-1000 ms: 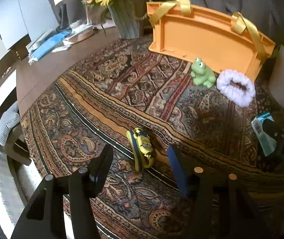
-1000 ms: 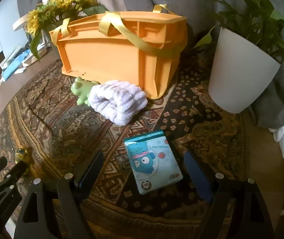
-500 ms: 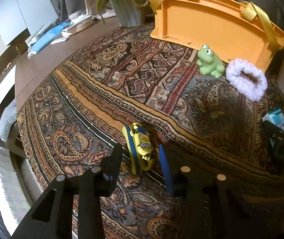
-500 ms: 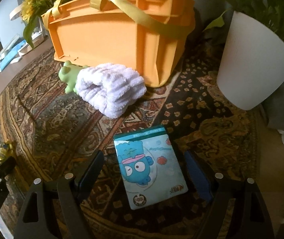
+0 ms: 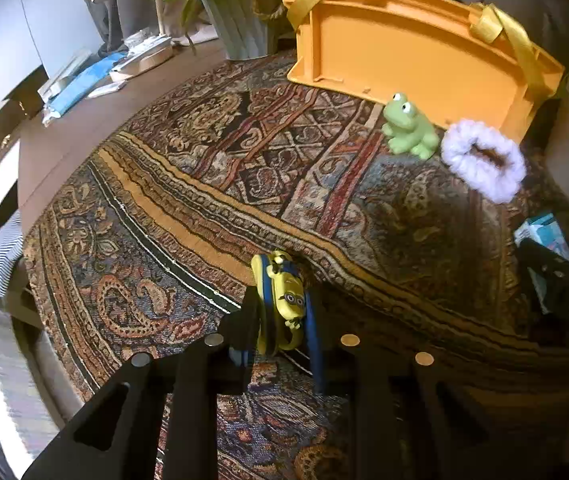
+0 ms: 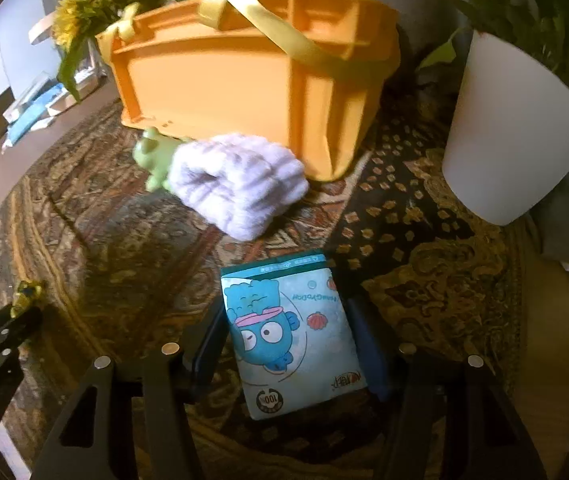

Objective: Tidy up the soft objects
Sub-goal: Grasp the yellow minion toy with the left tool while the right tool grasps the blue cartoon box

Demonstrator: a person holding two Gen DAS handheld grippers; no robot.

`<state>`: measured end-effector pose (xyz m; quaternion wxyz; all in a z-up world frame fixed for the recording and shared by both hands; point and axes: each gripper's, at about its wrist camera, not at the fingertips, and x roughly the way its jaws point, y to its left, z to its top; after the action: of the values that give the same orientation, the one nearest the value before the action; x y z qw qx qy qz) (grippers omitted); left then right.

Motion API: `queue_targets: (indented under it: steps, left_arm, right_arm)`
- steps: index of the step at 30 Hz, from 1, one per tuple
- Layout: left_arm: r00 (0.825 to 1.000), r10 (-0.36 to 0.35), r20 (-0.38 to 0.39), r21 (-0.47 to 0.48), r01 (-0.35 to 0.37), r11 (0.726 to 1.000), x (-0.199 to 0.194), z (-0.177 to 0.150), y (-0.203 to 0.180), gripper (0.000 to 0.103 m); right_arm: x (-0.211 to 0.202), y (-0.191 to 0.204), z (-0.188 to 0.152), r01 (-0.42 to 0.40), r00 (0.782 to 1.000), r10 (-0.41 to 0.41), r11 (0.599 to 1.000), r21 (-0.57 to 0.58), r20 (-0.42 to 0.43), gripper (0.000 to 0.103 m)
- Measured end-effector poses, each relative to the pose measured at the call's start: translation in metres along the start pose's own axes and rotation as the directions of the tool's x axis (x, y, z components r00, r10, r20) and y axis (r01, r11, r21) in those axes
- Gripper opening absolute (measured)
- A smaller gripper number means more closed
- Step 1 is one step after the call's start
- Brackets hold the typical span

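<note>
A small yellow-and-blue minion toy (image 5: 290, 304) lies on the patterned cloth, and my left gripper (image 5: 280, 296) is shut on it, a pad on each side. A blue cartoon tissue pack (image 6: 288, 332) lies flat between the fingers of my right gripper (image 6: 286, 320). Its jaws are closing, and the pads sit at the pack's long edges without squeezing it. A green frog toy (image 5: 406, 128) and a fluffy lilac-white headband (image 5: 484, 160) rest against the front of an orange crate (image 5: 404, 48) with yellow straps.
A white plant pot (image 6: 512, 128) stands right of the crate. A grey vase of sunflowers (image 5: 244, 28) stands left of it. Blue packets and papers (image 5: 80, 84) lie on the bare wood at far left. The table edge runs close on the left.
My left gripper closed from wide open onto the minion toy. My right gripper came nearer the tissue pack and its jaws narrowed around it.
</note>
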<state>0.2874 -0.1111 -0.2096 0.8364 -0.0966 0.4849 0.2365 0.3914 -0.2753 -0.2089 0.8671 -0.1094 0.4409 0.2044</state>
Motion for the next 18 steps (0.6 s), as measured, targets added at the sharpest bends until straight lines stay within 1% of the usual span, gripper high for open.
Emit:
queue_targets:
  steps: [4, 6, 10, 14, 18]
  left_arm:
    - [0.999, -0.041, 0.034, 0.001, 0.041, 0.999, -0.010, 0.000, 0.004, 0.022]
    - [0.996, -0.072, 0.056, 0.007, 0.072, 0.997, -0.017, 0.001, 0.006, 0.022]
    - [0.990, -0.111, 0.092, 0.021, 0.110, 0.994, -0.030, 0.003, 0.010, 0.022]
    - [0.979, -0.144, 0.143, 0.055, 0.138, 0.989, -0.047, 0.006, 0.017, 0.022]
    - [0.963, -0.177, 0.202, 0.085, 0.163, 0.983, -0.067, 0.011, 0.027, 0.022]
  right_arm:
    - [-0.015, 0.006, 0.002, -0.023, 0.999, 0.023, 1.000, 0.000, 0.028, 0.060]
    - [-0.021, 0.007, 0.004, -0.039, 0.999, 0.039, 0.999, 0.004, 0.036, 0.060]
    - [-0.037, 0.015, 0.005, -0.058, 0.997, 0.057, 0.998, 0.013, 0.059, 0.061]
    - [-0.055, 0.023, 0.004, -0.070, 0.994, 0.066, 0.997, 0.034, 0.086, 0.061]
    - [-0.072, 0.033, 0.004, -0.080, 0.991, 0.073, 0.995, 0.052, 0.111, 0.061]
